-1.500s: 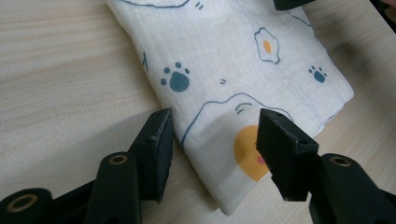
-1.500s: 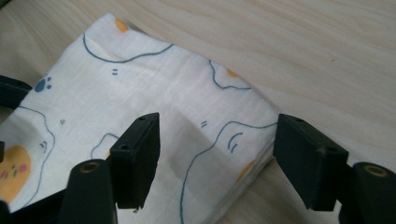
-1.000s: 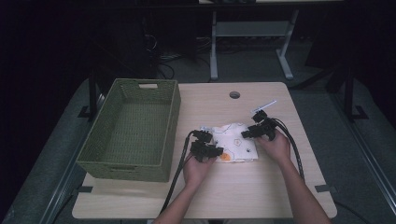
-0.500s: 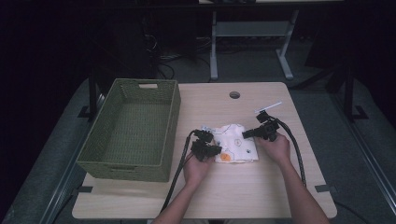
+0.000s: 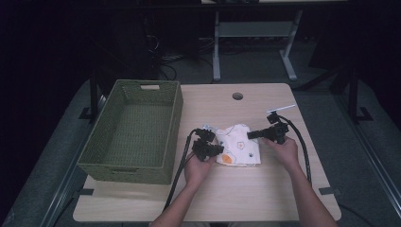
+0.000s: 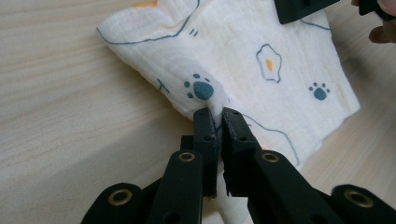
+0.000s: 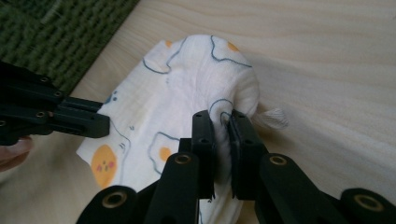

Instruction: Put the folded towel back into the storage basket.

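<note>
Cloth (image 5: 239, 144), light, soft and limp, is pinched at opposite edges by the closed left gripper (image 6: 218, 114) and right gripper (image 7: 220, 116); sagging between is expected.

A: What sort of place is this?
B: Lab or test room, not a home. Dark all round, with light on one pale wood surface (image 5: 265, 189) only.
A: What shows it?
B: The surface has a round cable port (image 5: 237, 96) like an office desk. Grey carpet floor (image 5: 56, 161). Tape marks (image 5: 328, 191) on the floor at the surface's near corners. A second desk frame (image 5: 255, 42) with white metal legs stands behind, with loose cables (image 5: 165, 71) under it.
A: Anything homely?
B: Just a green woven basket (image 5: 135, 132) on the surface. Otherwise a person's hands (image 5: 197, 168) hold wired rigs with thick black cables (image 5: 176, 175) trailing off the near edge. Looks like a data-recording setup.
</note>
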A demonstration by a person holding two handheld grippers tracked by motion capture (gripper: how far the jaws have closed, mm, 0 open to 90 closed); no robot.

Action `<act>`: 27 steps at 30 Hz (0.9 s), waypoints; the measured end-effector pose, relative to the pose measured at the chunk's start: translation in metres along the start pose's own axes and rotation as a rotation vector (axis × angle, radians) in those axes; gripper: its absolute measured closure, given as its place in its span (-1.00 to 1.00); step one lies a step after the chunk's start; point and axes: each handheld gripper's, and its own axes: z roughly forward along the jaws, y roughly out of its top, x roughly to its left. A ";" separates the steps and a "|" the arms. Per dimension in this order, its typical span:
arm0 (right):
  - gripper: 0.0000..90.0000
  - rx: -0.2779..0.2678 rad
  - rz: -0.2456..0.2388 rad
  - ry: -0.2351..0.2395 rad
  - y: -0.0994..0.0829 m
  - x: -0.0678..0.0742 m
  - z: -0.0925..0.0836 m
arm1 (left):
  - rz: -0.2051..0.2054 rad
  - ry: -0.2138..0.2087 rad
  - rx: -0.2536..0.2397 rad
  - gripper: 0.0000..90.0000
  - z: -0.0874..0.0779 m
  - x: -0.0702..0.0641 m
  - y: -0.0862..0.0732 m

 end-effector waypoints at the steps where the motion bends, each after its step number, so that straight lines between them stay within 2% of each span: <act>1: 0.82 -0.004 -0.001 0.007 0.001 0.001 -0.003 | 0.000 0.000 0.000 0.91 0.000 0.000 0.000; 8: 0.82 -0.044 0.009 0.052 0.004 0.009 -0.014 | 0.022 0.003 -0.014 0.91 -0.014 -0.004 0.008; 13: 0.82 -0.056 0.015 0.061 0.005 0.010 -0.018 | 0.014 -0.007 -0.023 0.91 -0.019 -0.003 0.011; 23: 0.82 -0.068 0.038 0.083 0.006 0.010 -0.021 | 0.034 0.006 -0.017 0.91 -0.026 -0.005 0.018; 27: 0.82 -0.089 0.045 0.097 0.007 0.012 -0.026 | 0.055 0.010 -0.012 0.91 -0.031 -0.007 0.024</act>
